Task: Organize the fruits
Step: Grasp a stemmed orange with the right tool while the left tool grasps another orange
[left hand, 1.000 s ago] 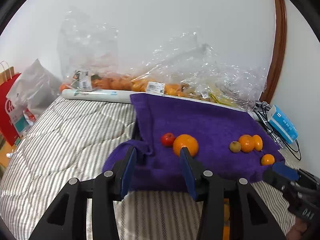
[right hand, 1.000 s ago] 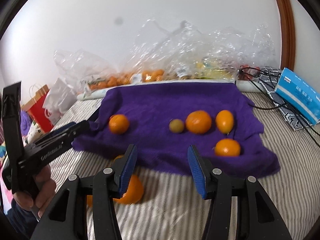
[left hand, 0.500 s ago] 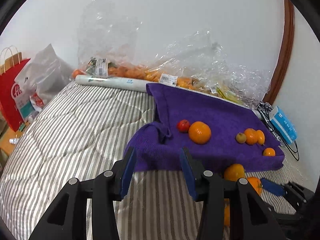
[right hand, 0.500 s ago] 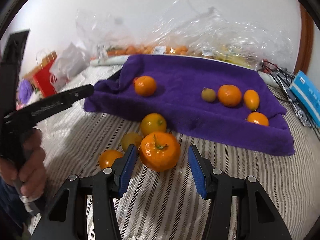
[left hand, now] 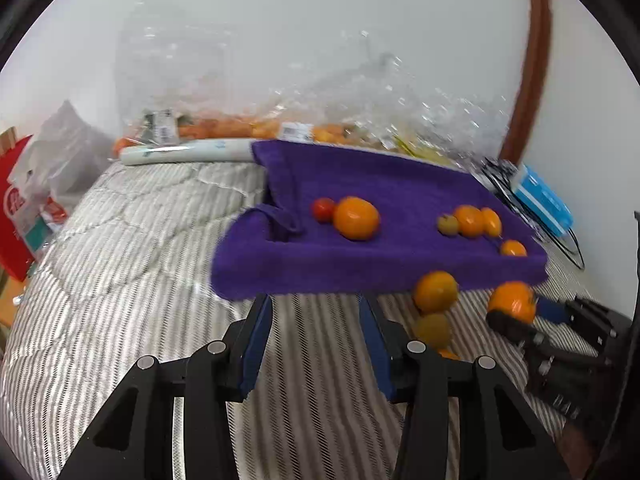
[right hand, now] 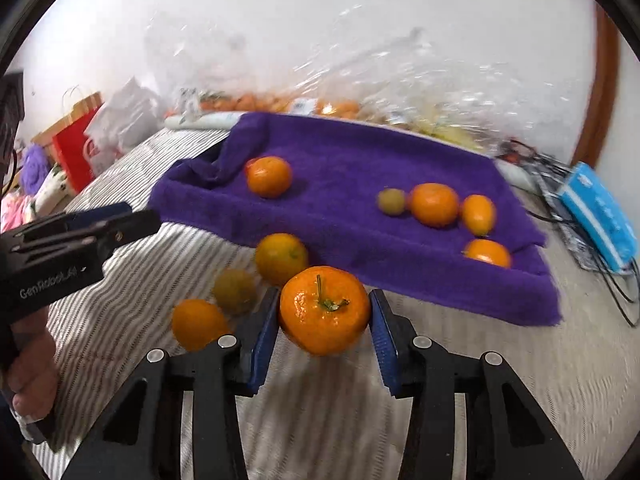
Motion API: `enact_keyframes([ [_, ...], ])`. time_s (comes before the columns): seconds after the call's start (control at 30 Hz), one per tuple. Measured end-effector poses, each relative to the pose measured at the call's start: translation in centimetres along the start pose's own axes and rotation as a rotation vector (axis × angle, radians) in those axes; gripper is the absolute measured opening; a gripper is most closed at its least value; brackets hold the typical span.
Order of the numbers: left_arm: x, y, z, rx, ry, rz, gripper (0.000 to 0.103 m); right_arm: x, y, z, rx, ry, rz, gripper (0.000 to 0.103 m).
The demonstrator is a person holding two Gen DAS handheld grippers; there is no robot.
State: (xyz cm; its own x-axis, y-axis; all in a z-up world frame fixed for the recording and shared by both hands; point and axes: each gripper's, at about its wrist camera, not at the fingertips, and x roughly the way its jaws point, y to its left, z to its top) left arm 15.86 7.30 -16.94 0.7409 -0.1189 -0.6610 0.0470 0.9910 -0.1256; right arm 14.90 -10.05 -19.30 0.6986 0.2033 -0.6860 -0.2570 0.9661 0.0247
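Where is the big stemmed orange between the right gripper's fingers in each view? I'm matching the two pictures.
Left wrist view: the stemmed orange sits at the lower right, on the striped cover just below the purple towel's front edge, at the right gripper's tip.
Right wrist view: bottom centre, between the right gripper's blue pads.
Shared landmark: the purple towel, with the blue box to its right.

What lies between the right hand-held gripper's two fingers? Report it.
In the right wrist view, a stemmed orange sits between the right hand-held gripper fingers, which have just been closing on it.
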Motion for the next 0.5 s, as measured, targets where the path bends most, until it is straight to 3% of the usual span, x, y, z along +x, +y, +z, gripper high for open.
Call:
enact_keyframes([
  [0.3,-0.5,-2.4,-0.4,0.082,0.048,-0.13,0.047,-1.0,-5.9,-0.3,0.193,-0.045,-0.121,0.044],
  [0.5,0.2,-3.2,-0.9,0.096,0.116,-0.137,0.047,-0.7,-7.7,-0.5,0.276,-0.04,-0.114,0.044],
])
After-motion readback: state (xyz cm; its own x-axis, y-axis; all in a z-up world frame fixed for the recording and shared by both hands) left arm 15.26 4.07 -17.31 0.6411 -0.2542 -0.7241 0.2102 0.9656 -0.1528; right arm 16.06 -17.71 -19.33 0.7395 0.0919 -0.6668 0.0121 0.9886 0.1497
